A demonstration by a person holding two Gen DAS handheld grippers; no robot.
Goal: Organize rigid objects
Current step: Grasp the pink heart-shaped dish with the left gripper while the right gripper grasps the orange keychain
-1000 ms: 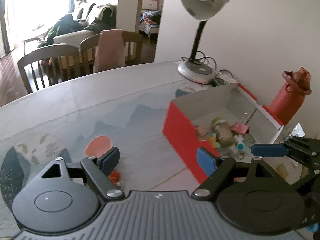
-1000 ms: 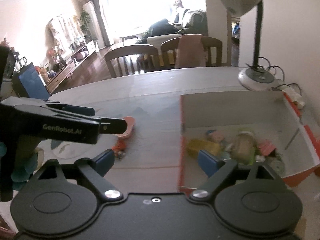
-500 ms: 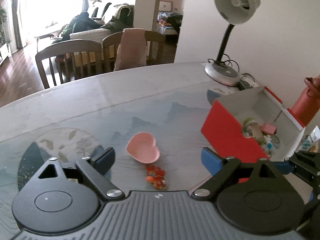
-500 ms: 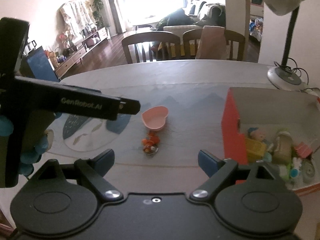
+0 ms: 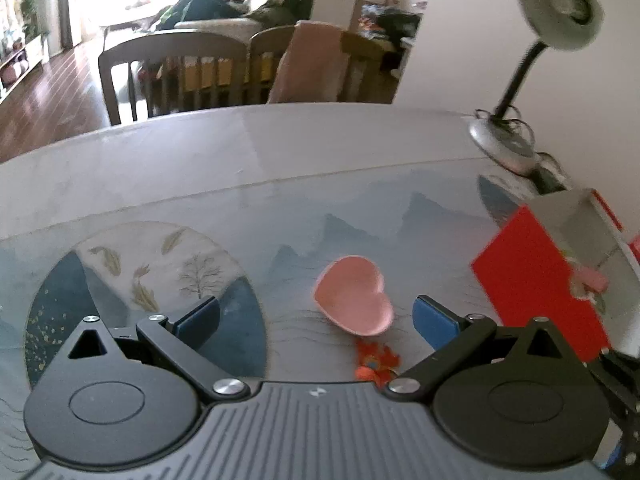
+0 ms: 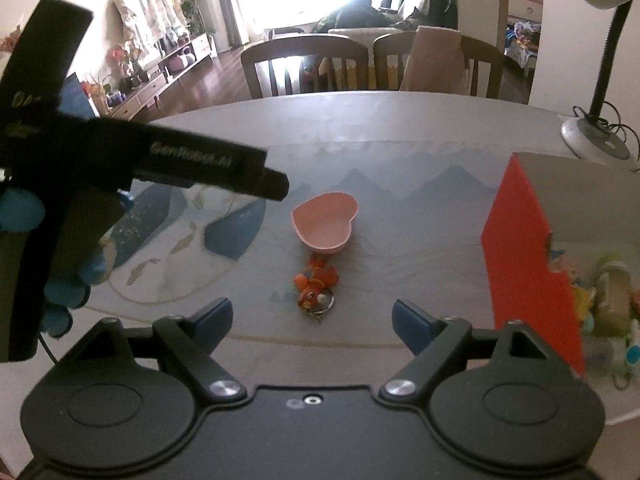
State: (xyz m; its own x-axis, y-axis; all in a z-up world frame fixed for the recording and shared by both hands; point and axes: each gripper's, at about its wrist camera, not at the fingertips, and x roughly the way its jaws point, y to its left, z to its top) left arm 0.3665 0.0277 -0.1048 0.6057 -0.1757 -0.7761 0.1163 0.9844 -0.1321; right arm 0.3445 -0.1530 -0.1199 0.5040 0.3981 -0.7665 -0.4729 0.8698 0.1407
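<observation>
Right wrist view first: right gripper [image 6: 312,316] spread wide, nothing between the blue pads, hanging just above the near edge of the table [image 6: 400,128]. Straight ahead and dead centre between the fingers sits the orange fish keychain [image 6: 316,282], long axis running near-to-far, metal ring at the near end. Looks like lumpy moulded plastic, small and fiddly. Just beyond it, almost touching, the pink heart dish [image 6: 326,222], smooth and glossy, shallow, point aimed right. Off to the right, well apart, the red box [image 6: 524,256], matte cardboard with a grey inside, already holding a jumble of small toys and a little bottle.

Left wrist view: left gripper [image 5: 316,318] also wide open and empty, heart dish [image 5: 354,300] a bit right of centre between its fingers, keychain [image 5: 376,362] half hidden under the gripper body. Red box [image 5: 536,276] at far right again.

Judgement call: keychain lines up best with the right gripper, so probably a straight push forward and a pinch across its narrow width. Could easily nudge the dish, being that close. Printed cloth under a clear cover looks slick, so things may skate.
</observation>
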